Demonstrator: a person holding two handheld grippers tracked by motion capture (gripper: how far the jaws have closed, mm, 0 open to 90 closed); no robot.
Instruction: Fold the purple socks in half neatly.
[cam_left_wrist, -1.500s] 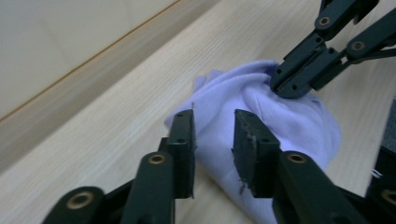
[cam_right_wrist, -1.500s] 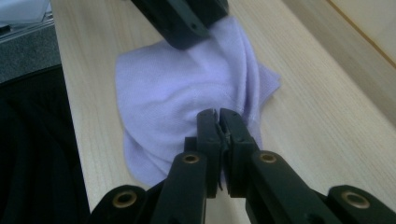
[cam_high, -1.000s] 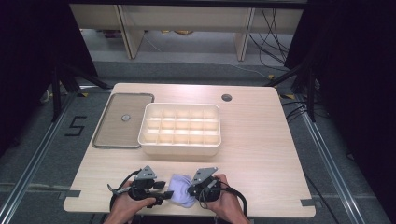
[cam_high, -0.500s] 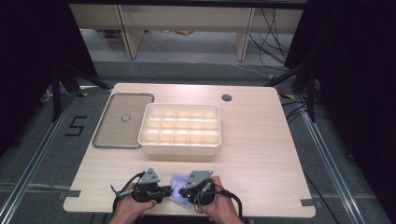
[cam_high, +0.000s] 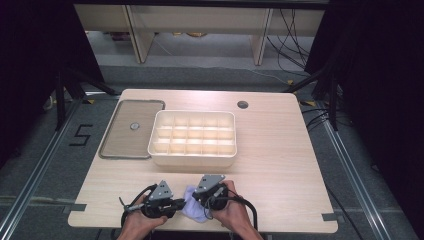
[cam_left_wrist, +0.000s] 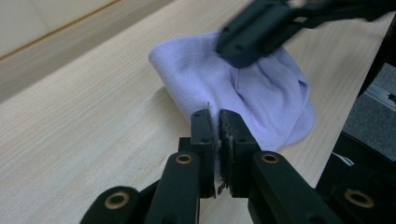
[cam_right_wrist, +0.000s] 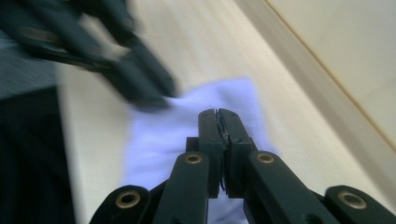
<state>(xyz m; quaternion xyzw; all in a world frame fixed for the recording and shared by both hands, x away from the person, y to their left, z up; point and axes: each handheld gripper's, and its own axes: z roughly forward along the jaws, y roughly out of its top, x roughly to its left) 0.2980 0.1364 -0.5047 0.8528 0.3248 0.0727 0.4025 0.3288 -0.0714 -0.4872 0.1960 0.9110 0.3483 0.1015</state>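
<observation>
A lilac cloth (cam_high: 194, 210) lies bunched at the near edge of the table (cam_high: 280, 150), between the two grippers. The left gripper (cam_left_wrist: 218, 122) has just been closing and now pinches the cloth's near edge, a thin fold caught between its jaws. The right gripper (cam_right_wrist: 218, 115) is clamped tight over the cloth; the blurred picture seems to show fabric nipped at its tips. Farther back a white divided tray (cam_high: 192, 138) sits beside a flat brown lid (cam_high: 131, 128).
</observation>
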